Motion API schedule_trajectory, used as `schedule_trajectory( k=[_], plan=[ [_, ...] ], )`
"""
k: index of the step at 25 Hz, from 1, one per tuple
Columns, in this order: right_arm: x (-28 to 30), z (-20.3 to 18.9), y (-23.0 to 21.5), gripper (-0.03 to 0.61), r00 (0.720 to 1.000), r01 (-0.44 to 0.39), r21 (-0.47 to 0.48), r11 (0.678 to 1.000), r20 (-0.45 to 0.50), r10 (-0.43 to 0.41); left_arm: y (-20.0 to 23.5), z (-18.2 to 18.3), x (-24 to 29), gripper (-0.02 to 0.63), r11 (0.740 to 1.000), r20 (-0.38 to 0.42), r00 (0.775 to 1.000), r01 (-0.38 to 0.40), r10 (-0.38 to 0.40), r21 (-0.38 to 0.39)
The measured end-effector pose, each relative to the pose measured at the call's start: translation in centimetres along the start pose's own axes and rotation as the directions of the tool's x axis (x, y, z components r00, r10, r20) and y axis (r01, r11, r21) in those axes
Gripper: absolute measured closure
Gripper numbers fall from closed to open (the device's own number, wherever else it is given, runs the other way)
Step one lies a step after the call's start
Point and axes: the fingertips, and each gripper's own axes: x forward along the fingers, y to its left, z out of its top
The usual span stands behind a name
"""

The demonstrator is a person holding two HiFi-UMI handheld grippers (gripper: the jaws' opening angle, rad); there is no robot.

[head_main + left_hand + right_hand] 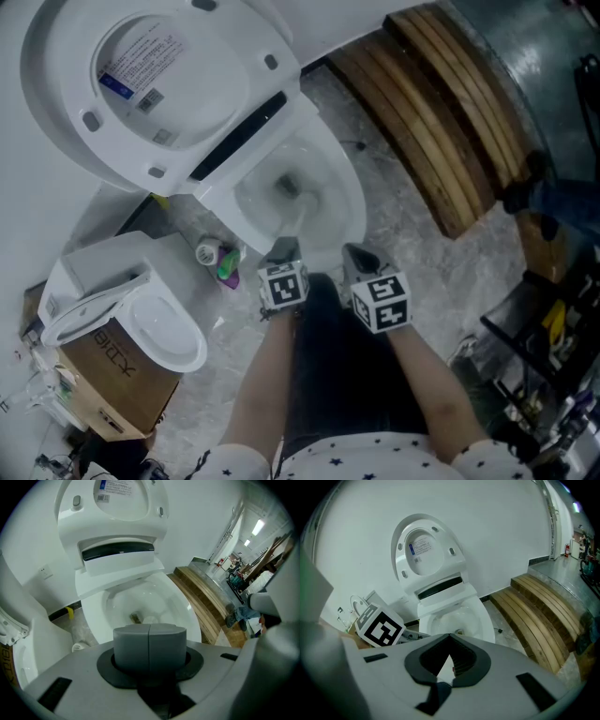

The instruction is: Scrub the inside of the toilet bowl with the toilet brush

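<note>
The white toilet stands with its lid (141,66) raised, and its bowl (349,202) is open with a dark drain (289,185) at the bottom. The bowl also shows in the left gripper view (154,597) and the right gripper view (461,618). My left gripper (283,249) hovers at the bowl's front rim, its grey pads (161,644) pressed together on nothing. My right gripper (361,258) is beside it, just right of the rim, tips meeting (450,637) and empty. No toilet brush shows in any view.
Two small bottles (225,265) stand on the floor left of the bowl. A second white toilet part (159,328) rests on a cardboard box (112,370) at lower left. A curved wooden step (441,122) lies to the right, with a person's leg (562,202) and equipment (553,375) beyond.
</note>
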Motion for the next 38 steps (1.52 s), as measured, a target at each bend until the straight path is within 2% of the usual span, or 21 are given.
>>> schedule_trajectory(
  k=[2, 6, 16, 22, 28, 32, 35, 38],
  plan=[
    [0.1, 0.0, -0.1, 0.571, 1.000, 0.002, 0.002, 1.000, -0.002, -0.002, 0.0, -0.2, 0.4, 0.460, 1.000, -0.017, 1.000, 0.004, -0.004, -0.013],
    [0.3, -0.2, -0.1, 0.571, 1.000, 0.001, 0.004, 1.000, -0.006, -0.001, 0.5, 1.3, 0.5, 0.461, 1.000, 0.000, 1.000, -0.023, 0.023, 0.005],
    [0.7, -0.3, -0.1, 0.571, 1.000, -0.001, 0.009, 1.000, -0.016, 0.001, 1.2, 3.6, 1.1, 0.462, 0.999, 0.018, 0.999, -0.032, 0.031, 0.019],
    [0.9, -0.3, 0.1, 0.571, 1.000, -0.005, 0.006, 1.000, -0.017, 0.005, 1.4, 5.9, 1.2, 0.462, 0.999, 0.062, 0.998, -0.020, 0.019, 0.025],
    [1.0, -0.3, 0.1, 0.571, 1.000, -0.010, 0.004, 1.000, -0.026, 0.010, 2.2, 6.2, 1.6, 0.461, 0.999, 0.040, 0.999, -0.034, 0.033, 0.016],
    [1.2, -0.4, 0.2, 0.571, 0.999, -0.013, 0.004, 1.000, -0.032, 0.013, 2.5, 7.5, 1.7, 0.462, 0.999, 0.074, 0.997, -0.032, 0.031, 0.021],
    [1.4, -0.5, 0.3, 0.571, 0.999, -0.016, 0.001, 1.000, -0.035, 0.016, 3.1, 7.5, 1.8, 0.462, 0.999, 0.071, 0.997, -0.039, 0.038, 0.007],
    [1.5, -0.6, 0.3, 0.571, 0.999, -0.018, -0.003, 1.000, -0.041, 0.018, 3.2, 9.3, 1.4, 0.461, 0.999, 0.122, 0.992, -0.038, 0.035, 0.024]
  ],
)
